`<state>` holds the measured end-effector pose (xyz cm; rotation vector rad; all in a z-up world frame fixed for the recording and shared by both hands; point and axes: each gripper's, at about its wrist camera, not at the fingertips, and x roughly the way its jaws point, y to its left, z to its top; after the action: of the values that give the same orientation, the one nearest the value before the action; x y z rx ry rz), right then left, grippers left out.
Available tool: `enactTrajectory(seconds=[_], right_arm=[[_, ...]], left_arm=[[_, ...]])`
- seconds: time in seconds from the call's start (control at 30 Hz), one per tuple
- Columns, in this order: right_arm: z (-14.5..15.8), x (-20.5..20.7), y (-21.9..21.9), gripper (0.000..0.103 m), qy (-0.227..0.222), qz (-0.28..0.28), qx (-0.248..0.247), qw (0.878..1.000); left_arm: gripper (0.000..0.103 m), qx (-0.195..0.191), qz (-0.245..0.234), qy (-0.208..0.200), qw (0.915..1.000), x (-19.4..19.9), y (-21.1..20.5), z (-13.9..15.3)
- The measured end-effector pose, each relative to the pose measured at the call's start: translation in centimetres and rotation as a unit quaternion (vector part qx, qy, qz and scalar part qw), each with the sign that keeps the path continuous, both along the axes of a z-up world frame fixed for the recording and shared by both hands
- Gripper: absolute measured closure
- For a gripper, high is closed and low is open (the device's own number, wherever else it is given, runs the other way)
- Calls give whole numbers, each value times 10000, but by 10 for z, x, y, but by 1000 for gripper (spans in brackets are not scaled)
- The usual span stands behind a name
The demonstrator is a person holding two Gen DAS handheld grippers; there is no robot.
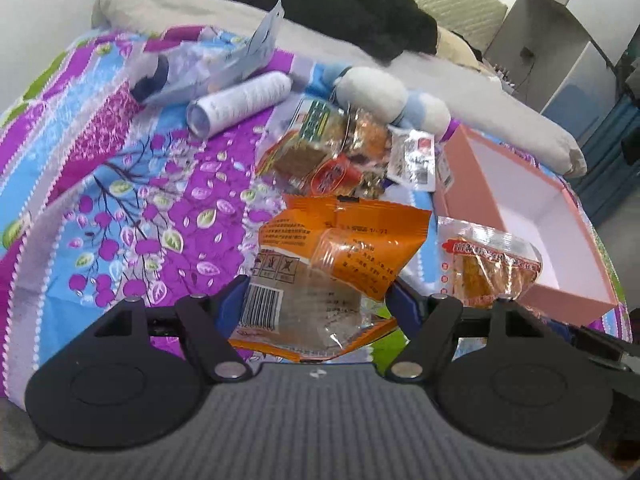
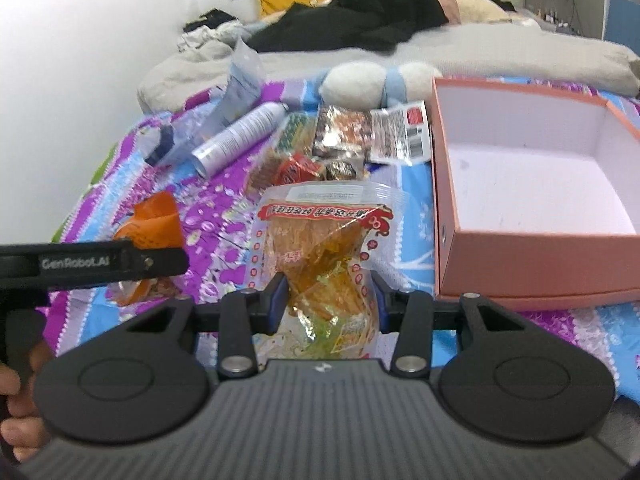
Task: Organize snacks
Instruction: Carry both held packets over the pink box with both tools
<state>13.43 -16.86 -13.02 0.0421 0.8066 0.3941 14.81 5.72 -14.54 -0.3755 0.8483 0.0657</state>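
Observation:
My left gripper (image 1: 316, 300) is shut on an orange snack packet (image 1: 344, 248) with a clear barcode end, held above the bedspread. My right gripper (image 2: 330, 300) is shut on a clear packet with red print and yellow strips (image 2: 316, 240), also lifted; this packet shows at the right of the left wrist view (image 1: 488, 268). An open pink box (image 2: 520, 256) with a white inside lies on the bed to the right of both grippers. In the right wrist view the orange packet (image 2: 154, 216) hangs at the left, behind a black finger (image 2: 120, 264) of the left gripper.
A pile of small snack packets (image 1: 332, 152) lies on the purple and blue bedspread (image 1: 140, 208) beyond the grippers. Behind it are a white spray can (image 1: 240, 104), a clear plastic bag (image 1: 208, 68), a white and blue plush toy (image 1: 380, 92), and dark clothes (image 1: 360, 12). A hand (image 2: 16, 400) shows at lower left.

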Motion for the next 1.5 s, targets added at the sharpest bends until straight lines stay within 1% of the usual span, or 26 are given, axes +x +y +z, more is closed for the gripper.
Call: enactTrajectory(seconds=[0.13,0.23,0.5,0.67,0.9,1.03,1.13,1.37,1.5], right_arm=[[13,-6,-8,58,-96,-84,119,9998],[24,-9,-15,58,-203,-159,147,9996],[47,-21,-43,58,-499,-538,203,9971],[55,-30,-63,58,-574,-784,243,9950],[57,-37,-93,58,-625,-1167,153,9911],[55,-26,-106,58,-590,-1315,106,9895],[56,-11,-114,58,-614,-1384,58,9885],[57,47,-137,58,-668,-1484,14,9867],[56,83,-150,58,-664,-1504,2,9864]], left_arm=[[25,-17,-123,-151,9998,-3,-8,18],[25,73,-157,-222,9996,-5,-18,30],[25,-53,-666,-606,9959,-8,-57,59],[25,-137,-1033,-743,9918,-8,-86,69],[25,-291,-1433,-746,9864,3,-119,72],[25,-344,-1648,-710,9832,22,-136,71],[25,-347,-1760,-660,9816,44,-147,69],[25,-368,-1882,-545,9799,114,-169,65],[25,-334,-2041,-457,9773,155,-186,63]])
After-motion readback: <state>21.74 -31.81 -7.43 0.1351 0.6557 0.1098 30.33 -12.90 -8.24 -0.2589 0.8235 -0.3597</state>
